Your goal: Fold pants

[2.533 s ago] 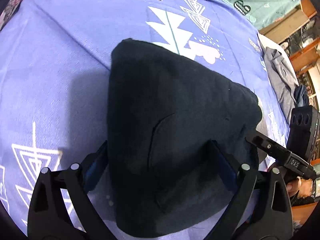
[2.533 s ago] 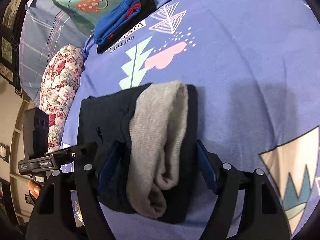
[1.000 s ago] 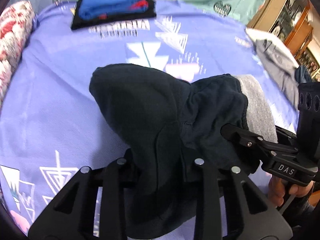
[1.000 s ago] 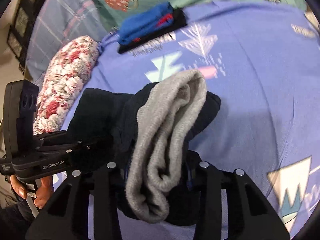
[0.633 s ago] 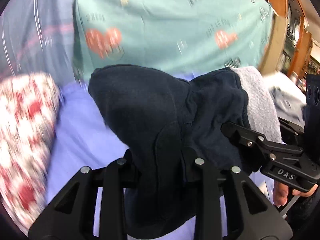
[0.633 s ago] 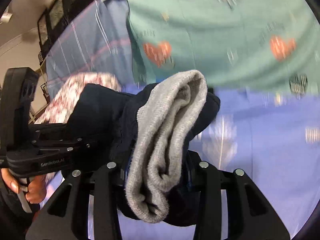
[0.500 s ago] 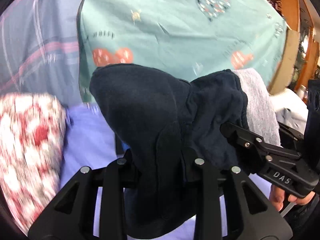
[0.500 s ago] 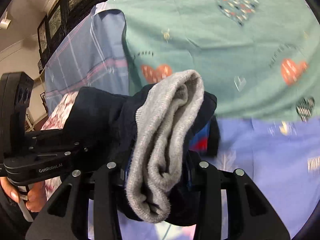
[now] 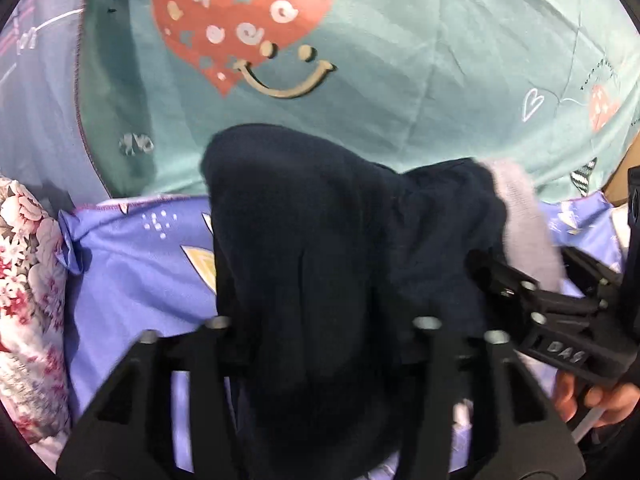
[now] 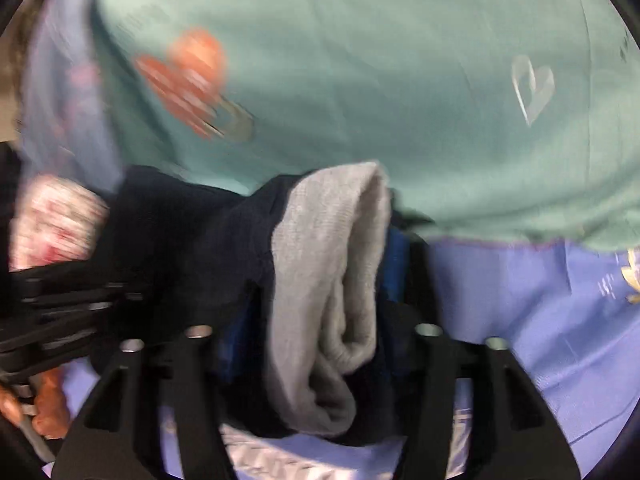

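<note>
The folded dark navy pants [image 9: 320, 280] sit between the fingers of both grippers, filling the middle of each wrist view. In the left wrist view the left gripper [image 9: 322, 320] has its jaws opening, the bundle between them; whether the pads touch the cloth cannot be told, since the fabric covers the inner faces. The grey waistband [image 9: 524, 216] curls off the bundle toward 2 o'clock, and just below it, at 3 to 4 o'clock, the right gripper's black frame reaches in, with the person's hand [image 9: 596, 400] under it at 4 o'clock.

In the right wrist view, which is smeared by motion, the right gripper [image 10: 312, 332] also has its jaws opening around the pants [image 10: 192, 232], the grey band [image 10: 332, 264] bunched between the fingers; blue pads show on both sides of the cloth. The left gripper's frame lies at 9 o'clock with a hand [image 10: 44, 404] at 8 o'clock.

A teal cover [image 9: 440, 60] with red hearts and a smiley fills 12 o'clock, right behind the bundle. A purple-blue patterned sheet [image 9: 132, 268] spreads beneath, and a floral cushion [image 9: 28, 300] sits at 9 o'clock.
</note>
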The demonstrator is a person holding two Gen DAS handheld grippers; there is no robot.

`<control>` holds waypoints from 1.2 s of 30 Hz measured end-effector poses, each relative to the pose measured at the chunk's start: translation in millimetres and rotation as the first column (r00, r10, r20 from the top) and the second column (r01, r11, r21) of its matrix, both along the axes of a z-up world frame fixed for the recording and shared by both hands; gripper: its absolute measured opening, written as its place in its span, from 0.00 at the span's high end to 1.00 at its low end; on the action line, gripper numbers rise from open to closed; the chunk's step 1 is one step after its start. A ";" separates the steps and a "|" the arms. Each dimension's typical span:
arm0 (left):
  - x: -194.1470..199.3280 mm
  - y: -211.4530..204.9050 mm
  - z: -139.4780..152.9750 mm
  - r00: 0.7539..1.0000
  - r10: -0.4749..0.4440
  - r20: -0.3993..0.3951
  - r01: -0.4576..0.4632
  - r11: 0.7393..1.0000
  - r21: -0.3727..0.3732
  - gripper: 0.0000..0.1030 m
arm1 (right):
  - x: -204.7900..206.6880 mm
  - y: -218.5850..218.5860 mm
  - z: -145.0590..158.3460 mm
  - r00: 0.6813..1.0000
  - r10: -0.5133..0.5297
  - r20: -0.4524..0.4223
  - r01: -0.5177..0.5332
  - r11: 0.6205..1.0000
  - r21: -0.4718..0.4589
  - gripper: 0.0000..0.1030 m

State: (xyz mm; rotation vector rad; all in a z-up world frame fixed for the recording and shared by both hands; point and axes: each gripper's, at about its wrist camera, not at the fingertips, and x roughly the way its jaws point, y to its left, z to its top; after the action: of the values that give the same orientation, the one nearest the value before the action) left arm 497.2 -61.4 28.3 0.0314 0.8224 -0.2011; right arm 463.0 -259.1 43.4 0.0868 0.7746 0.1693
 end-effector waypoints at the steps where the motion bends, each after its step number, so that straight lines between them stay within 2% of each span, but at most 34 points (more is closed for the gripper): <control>1: 0.1 3.6 -4.6 0.999 0.039 0.019 -0.039 0.999 0.005 0.08 | -1.3 -4.2 -3.4 0.999 -0.022 0.030 0.023 1.000 -0.021 0.03; 2: 2.3 9.4 -10.1 0.999 0.054 0.010 -0.053 0.998 -0.030 0.07 | -1.8 -8.6 -6.0 0.997 -0.045 0.057 0.049 0.997 -0.060 0.01; 5: 5.5 19.6 -23.1 0.996 0.084 -0.040 -0.088 0.989 -0.121 0.06 | -0.6 -15.6 -12.8 0.998 -0.054 0.036 0.055 0.998 -0.028 0.01; 7: 2.5 20.7 -19.4 0.993 0.110 -0.046 -0.115 0.986 -0.120 0.06 | -3.2 -10.2 -11.9 0.997 -0.077 0.032 0.078 0.996 -0.045 0.01; 10: -15.4 20.9 -0.2 0.987 0.153 -0.048 -0.157 0.983 -0.096 0.08 | -24.2 1.7 15.1 0.993 -0.092 0.070 0.097 0.993 -0.072 0.02; 12: -36.7 22.5 15.1 0.989 0.148 -0.017 -0.149 0.982 -0.115 0.07 | -42.8 3.6 31.4 0.988 -0.110 0.105 0.121 0.987 -0.106 0.02; 16: -88.4 19.4 52.3 0.990 0.125 0.070 -0.118 0.988 -0.096 0.07 | -102.6 14.0 61.7 0.978 -0.086 0.190 0.130 0.964 -0.232 0.01; 19: -132.0 19.6 68.0 0.987 0.112 0.112 -0.101 0.990 -0.096 0.06 | -145.8 19.4 70.1 0.977 -0.059 0.204 0.107 0.967 -0.231 0.01; 22: -176.1 21.8 70.7 0.982 0.109 0.152 -0.095 0.991 -0.096 0.04 | -190.1 23.1 73.1 0.973 -0.060 0.223 0.103 0.977 -0.187 0.01; 26: -239.7 19.1 60.3 0.978 0.095 0.184 -0.084 0.994 -0.064 0.02 | -245.2 32.1 66.7 0.966 -0.066 0.251 0.114 0.977 -0.179 0.01; 30: -276.3 19.7 47.1 0.976 0.134 0.172 -0.129 0.991 -0.039 0.02 | -282.9 41.2 55.9 0.963 -0.071 0.261 0.120 0.977 -0.176 0.01; 32: -295.2 19.5 42.4 0.968 0.160 0.193 -0.162 0.987 -0.004 0.02 | -297.6 43.5 46.5 0.963 -0.102 0.249 0.148 0.974 -0.171 0.01; 36: -320.3 21.4 34.2 0.955 0.193 0.224 -0.200 0.980 0.009 0.02 | -320.2 44.4 25.3 0.963 -0.158 0.216 0.187 0.975 -0.118 0.01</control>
State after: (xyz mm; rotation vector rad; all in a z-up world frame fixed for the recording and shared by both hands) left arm 176.9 -40.0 62.5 0.0018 0.6006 0.0045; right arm 142.8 -214.7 68.7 0.0059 0.5666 -0.0413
